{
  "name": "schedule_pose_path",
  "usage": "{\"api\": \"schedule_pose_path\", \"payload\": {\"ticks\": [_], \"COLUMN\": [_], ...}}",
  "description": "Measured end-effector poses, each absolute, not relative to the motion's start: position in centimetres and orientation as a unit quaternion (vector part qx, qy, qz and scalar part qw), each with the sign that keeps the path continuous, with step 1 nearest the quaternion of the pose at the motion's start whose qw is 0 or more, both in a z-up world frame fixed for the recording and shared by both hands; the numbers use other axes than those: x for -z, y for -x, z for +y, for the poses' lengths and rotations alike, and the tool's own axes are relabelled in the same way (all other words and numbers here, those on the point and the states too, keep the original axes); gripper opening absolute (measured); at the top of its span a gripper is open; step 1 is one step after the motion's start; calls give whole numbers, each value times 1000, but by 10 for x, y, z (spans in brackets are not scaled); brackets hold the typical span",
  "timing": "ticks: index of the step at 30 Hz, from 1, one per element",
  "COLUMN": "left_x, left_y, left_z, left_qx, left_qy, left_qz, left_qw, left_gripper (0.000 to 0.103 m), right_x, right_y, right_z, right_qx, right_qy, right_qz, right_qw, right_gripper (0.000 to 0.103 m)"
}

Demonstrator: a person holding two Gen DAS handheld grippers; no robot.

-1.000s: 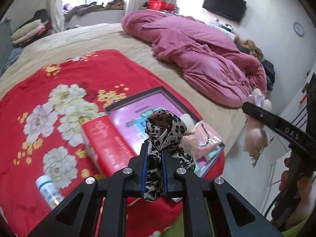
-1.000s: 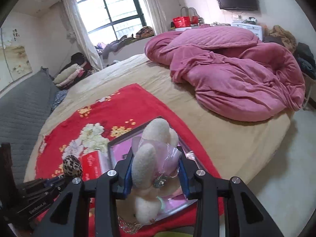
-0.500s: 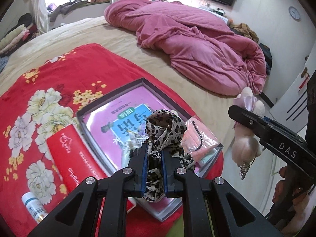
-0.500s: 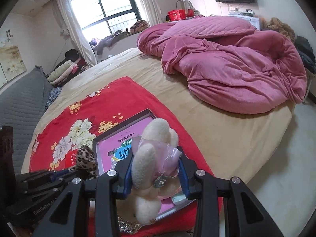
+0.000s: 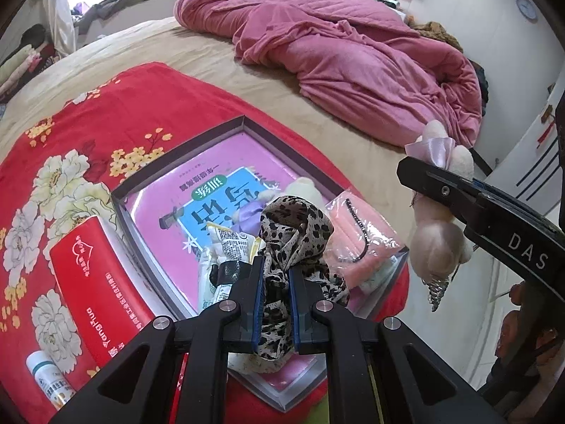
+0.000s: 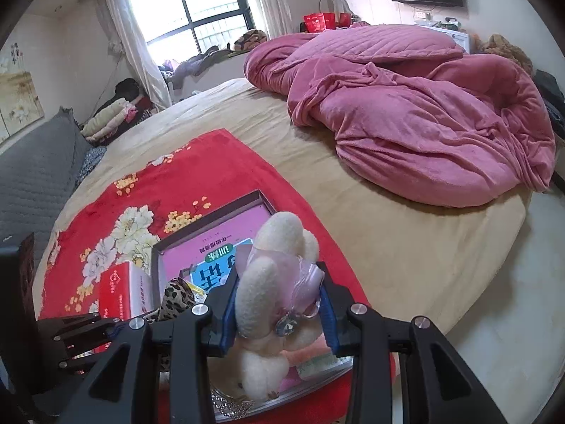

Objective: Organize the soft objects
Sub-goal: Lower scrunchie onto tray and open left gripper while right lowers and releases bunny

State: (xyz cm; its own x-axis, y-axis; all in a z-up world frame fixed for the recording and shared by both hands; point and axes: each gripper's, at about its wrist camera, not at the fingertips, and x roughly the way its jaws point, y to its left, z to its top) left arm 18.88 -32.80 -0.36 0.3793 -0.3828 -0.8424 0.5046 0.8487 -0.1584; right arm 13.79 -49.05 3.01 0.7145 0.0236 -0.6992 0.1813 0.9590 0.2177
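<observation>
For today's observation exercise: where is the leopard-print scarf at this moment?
The leopard-print scarf is pinched in the left gripper, low and central in the left wrist view, above the open box on the red floral blanket.

Both grippers now sit lower and closer over the open box [image 5: 243, 122]: the leopard scarf [image 5: 295, 226] hangs above its contents, and the plush toy [image 6: 272, 282] nears its right edge.

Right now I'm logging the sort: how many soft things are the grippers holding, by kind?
Leopard-print scarf: 1, pinched in the left gripper.
Cream plush toy with a pink ribbon: 1, clamped in the right gripper.
Total: 2.
</observation>
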Motion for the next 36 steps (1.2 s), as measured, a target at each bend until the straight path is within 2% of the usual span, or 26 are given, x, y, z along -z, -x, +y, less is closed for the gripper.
{"api": "schedule_pose_path", "payload": {"ticks": [14, 20, 22, 23, 24, 25, 26, 27, 28, 36], "left_x": [30, 41, 42, 41, 40, 39, 36, 34, 29, 0], "left_y": [-200, -203, -204, -204, -204, -204, -203, -203, -202, -175], "left_z": [-331, -334, -335, -335, -335, -334, -334, -333, -330, -301], "left_qx": [262, 267, 270, 272, 272, 274, 276, 275, 277, 260], "left_qy": [-68, -69, -66, -65, -62, -61, -58, -56, -50, -33], "left_qz": [509, 514, 513, 511, 506, 502, 497, 493, 486, 457], "left_qw": [817, 812, 812, 813, 816, 818, 821, 823, 827, 850], "left_gripper": [12, 14, 21, 23, 32, 47, 55, 69, 73, 79], "right_x": [12, 36, 36, 33, 28, 22, 18, 13, 6, -39], "right_y": [-169, -184, -183, -180, -176, -173, -170, -168, -163, -107], "right_z": [-476, -472, -474, -475, -477, -479, -480, -482, -483, -486], "right_qx": [41, 18, 14, 10, 4, -1, -5, -7, -8, 22], "right_qy": [-95, -113, -129, -136, -146, -155, -162, -168, -174, -189], "right_qz": [426, 449, 444, 434, 422, 410, 400, 392, 383, 346], "right_qw": [899, 886, 887, 891, 895, 899, 902, 904, 907, 919], "right_gripper": [39, 48, 59, 61, 65, 69, 70, 72, 72, 76]}}
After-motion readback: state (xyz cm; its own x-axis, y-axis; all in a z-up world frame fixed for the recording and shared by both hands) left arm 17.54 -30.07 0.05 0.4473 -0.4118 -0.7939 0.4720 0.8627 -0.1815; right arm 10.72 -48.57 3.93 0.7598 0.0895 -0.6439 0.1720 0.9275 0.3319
